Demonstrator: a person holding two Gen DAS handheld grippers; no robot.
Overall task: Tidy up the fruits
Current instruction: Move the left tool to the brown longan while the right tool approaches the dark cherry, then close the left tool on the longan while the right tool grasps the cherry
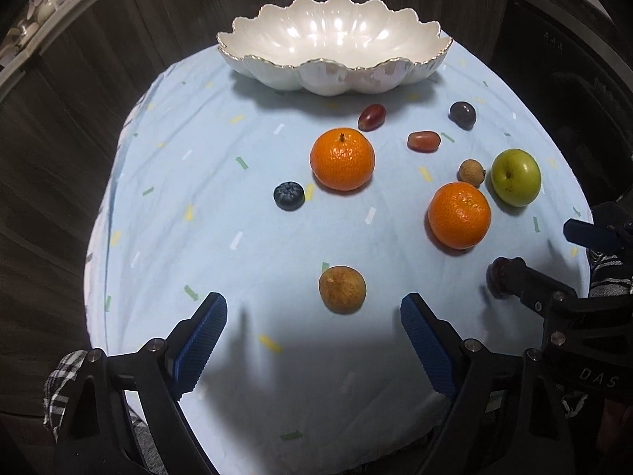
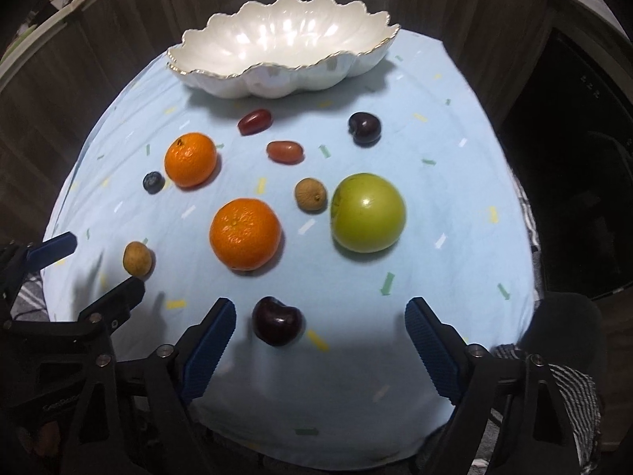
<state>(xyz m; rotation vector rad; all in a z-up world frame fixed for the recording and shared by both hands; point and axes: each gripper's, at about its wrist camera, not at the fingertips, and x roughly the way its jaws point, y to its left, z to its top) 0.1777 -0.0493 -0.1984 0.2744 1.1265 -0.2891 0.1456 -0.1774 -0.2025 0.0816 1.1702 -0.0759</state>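
A white scalloped bowl (image 1: 336, 45) (image 2: 283, 45) stands empty at the far side of the blue cloth. Fruits lie loose on the cloth: two oranges (image 1: 342, 158) (image 2: 245, 233), a green apple (image 1: 515, 177) (image 2: 368, 212), a blueberry (image 1: 289, 195) (image 2: 153, 182), two red grapes (image 1: 424, 141) (image 2: 285, 152), a dark plum (image 1: 462, 114) (image 2: 364, 128), a lychee (image 1: 472, 172) (image 2: 311, 194), a brown longan (image 1: 342, 289) (image 2: 137, 258) and a dark cherry (image 2: 277, 320). My left gripper (image 1: 314, 312) is open just short of the longan. My right gripper (image 2: 320, 316) is open with the cherry between its fingers.
The table (image 1: 198, 198) is round, covered by a light blue cloth with confetti marks, with dark wood panels behind. The right gripper's fingers (image 1: 526, 281) show at the right edge of the left wrist view; the left gripper's fingers (image 2: 114, 297) show at the left of the right wrist view.
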